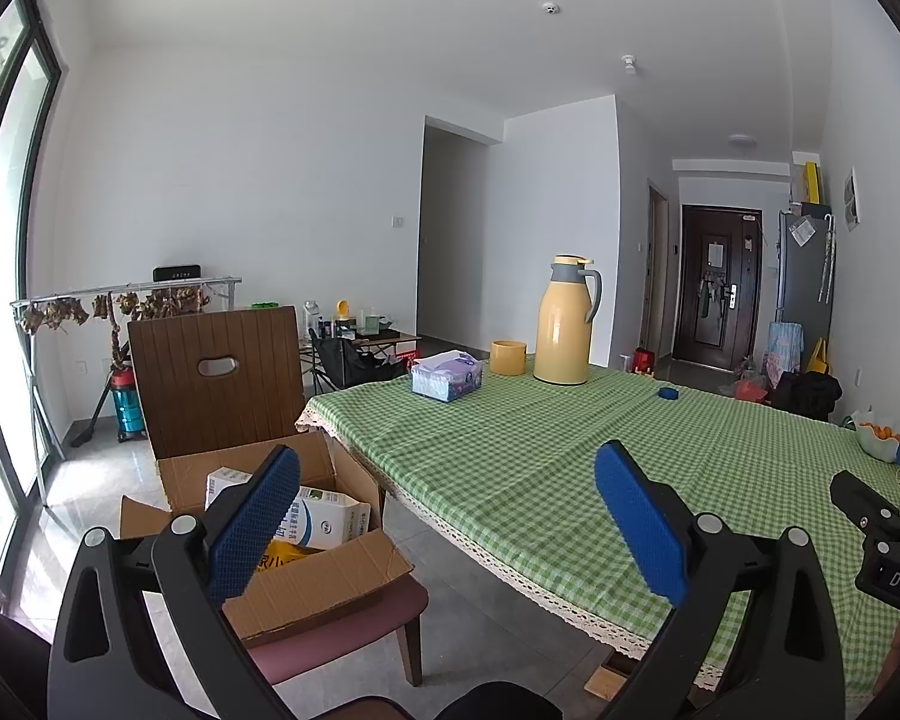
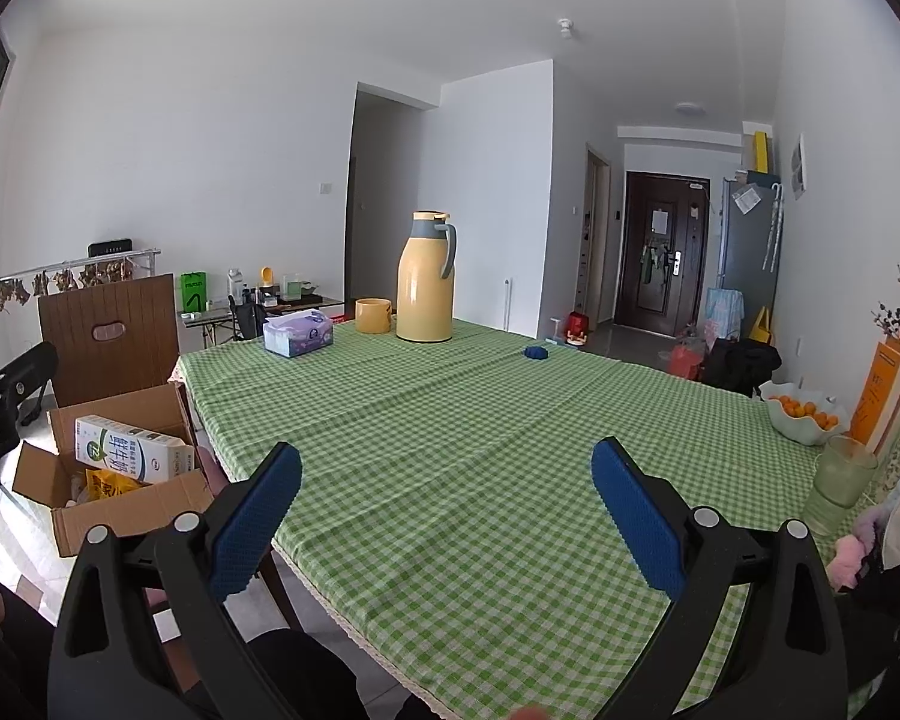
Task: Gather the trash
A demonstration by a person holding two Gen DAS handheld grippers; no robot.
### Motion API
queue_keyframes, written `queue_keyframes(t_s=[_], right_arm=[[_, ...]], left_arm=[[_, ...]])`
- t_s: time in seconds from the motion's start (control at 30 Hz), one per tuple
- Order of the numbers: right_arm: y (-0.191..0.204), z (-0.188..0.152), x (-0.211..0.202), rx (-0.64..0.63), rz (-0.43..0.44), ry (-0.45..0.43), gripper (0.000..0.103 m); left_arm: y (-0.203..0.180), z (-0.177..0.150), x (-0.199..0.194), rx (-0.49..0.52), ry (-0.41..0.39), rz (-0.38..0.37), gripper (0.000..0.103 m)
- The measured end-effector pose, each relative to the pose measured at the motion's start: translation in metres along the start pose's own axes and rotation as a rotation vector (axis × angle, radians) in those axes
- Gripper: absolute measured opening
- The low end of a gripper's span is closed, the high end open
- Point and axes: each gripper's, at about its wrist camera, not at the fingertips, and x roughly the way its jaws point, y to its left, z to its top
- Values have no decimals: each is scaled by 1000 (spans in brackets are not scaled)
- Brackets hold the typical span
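Your left tongs (image 1: 447, 519) and right tongs (image 2: 447, 516) gape wide and empty over the green checked cloth tabletop (image 2: 480, 438), while the glossy white milk carton (image 2: 132, 450) lies in the open corrugated cardboard box (image 2: 120, 516) at near left.

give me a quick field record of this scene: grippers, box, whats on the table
left gripper: open, empty, over the table edge
right gripper: open, empty, above the table
box: open, on a chair beside the table, holds a milk carton and a yellow packet
table: green checked cloth
on table: thermos, cup, tissue box, small blue object, fruit bowl, glass
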Motion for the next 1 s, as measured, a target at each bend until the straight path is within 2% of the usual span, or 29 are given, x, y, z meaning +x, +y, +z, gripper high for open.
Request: queue_keyframes(t_s=[0.53, 0.73, 1.0], right_arm=[[3, -1, -1, -18, 10, 0, 94], [3, -1, -1, -15, 9, -1, 94], [0, -3, 1, -13, 7, 4, 94]], left_arm=[[-5, 0, -2, 3, -10, 9, 95], [-5, -2, 3, 1, 13, 13, 95], [-10, -3, -1, 32, -15, 23, 95]])
